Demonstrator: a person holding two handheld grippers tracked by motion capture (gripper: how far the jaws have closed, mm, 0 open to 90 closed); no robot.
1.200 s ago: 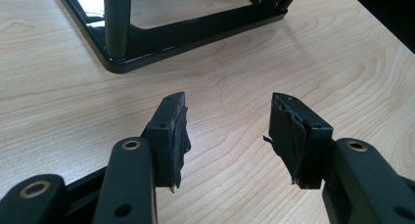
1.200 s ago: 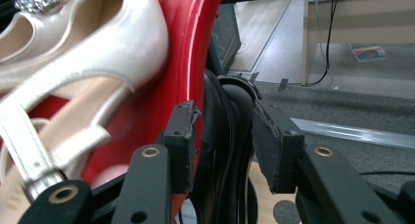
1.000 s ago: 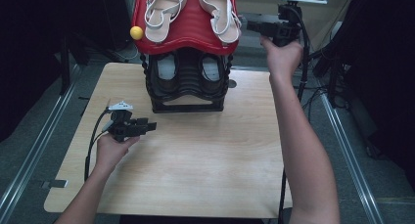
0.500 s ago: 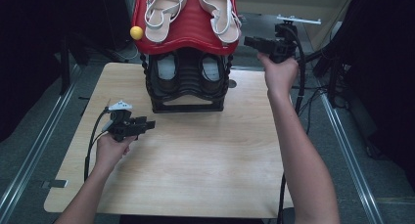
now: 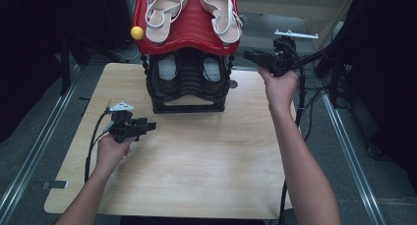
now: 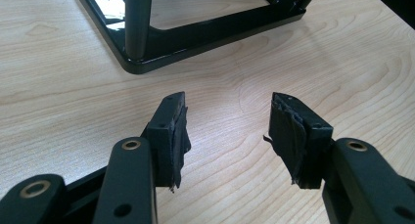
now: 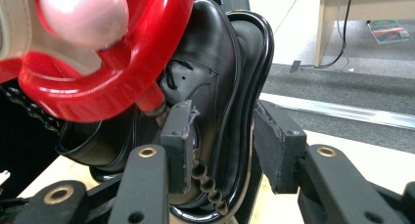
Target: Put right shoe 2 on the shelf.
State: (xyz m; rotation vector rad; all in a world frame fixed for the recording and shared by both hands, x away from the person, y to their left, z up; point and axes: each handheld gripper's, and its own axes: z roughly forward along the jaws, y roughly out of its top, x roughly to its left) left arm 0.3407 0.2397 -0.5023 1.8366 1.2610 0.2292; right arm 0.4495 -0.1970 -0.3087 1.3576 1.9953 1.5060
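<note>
Near the far right corner of the worktop (image 5: 196, 176), the right claw (image 7: 220, 150) is being held released, its jaws set either side of the black rack's (image 5: 187, 82) rim beside a black shoe (image 7: 205, 67). Toward the left edge, the left claw (image 6: 227, 131) is being held released over bare wood.

place: lab — dark curtains (image 5: 44, 48) | floor rails (image 5: 29, 151) | bare wooden table (image 5: 196, 171)
</note>
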